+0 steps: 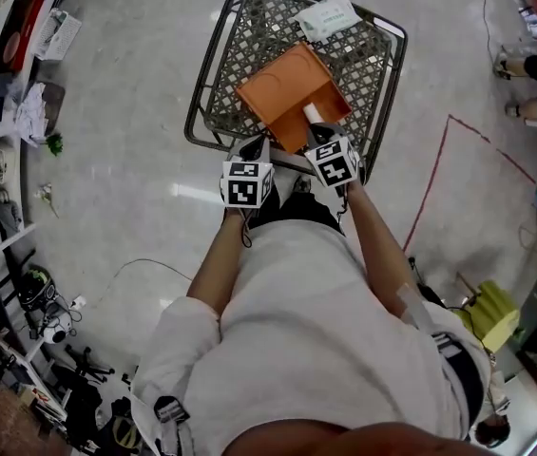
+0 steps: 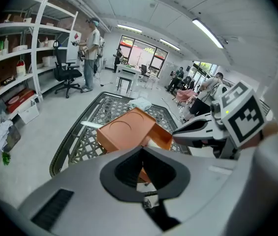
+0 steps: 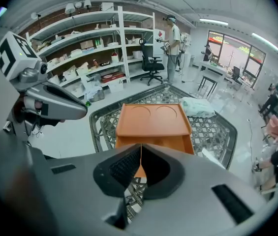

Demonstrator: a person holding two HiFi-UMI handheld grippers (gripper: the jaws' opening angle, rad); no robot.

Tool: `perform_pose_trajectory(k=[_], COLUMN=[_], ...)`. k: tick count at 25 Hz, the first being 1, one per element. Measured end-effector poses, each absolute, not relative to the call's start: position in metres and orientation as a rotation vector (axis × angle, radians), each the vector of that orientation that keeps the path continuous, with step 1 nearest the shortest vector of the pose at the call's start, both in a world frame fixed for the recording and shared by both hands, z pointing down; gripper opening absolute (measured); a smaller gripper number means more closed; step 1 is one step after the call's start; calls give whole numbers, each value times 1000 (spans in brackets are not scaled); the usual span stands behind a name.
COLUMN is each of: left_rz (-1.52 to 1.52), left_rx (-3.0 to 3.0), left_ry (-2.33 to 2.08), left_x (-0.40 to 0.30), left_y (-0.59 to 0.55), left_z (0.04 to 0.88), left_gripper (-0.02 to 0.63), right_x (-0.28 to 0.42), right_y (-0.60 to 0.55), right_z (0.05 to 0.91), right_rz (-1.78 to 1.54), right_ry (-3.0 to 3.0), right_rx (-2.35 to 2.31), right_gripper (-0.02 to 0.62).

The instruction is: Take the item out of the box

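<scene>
The table has a dark metal lattice top with a rounded rim. On it lies a flat, smooth orange box with two shallow rings pressed into its raised lid. A small white roll, the item, sits in the box's open near end. A soft white packet lies beyond the box. The left gripper points at the box's near corner and the right gripper at its near edge. Both have their ribbed dark jaws pressed together, clamping nothing that shows.
</scene>
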State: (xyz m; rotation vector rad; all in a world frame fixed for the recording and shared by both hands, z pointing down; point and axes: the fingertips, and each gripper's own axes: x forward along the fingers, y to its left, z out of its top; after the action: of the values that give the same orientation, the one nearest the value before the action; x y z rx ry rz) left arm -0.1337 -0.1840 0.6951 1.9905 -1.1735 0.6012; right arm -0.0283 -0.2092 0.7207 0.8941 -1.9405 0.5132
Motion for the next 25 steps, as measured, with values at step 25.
perform_pose_trajectory(k=[25], left_rz=[698], left_rx=[1908], left_ry=[-1125], left_x=[-152], left_y=[-204], left_z=[741], left_gripper=[6], right_x=[-11], right_y=[-234], right_z=[803], right_rz=[598], right_ry=[-1797], right_rx=[904], right_gripper=[6])
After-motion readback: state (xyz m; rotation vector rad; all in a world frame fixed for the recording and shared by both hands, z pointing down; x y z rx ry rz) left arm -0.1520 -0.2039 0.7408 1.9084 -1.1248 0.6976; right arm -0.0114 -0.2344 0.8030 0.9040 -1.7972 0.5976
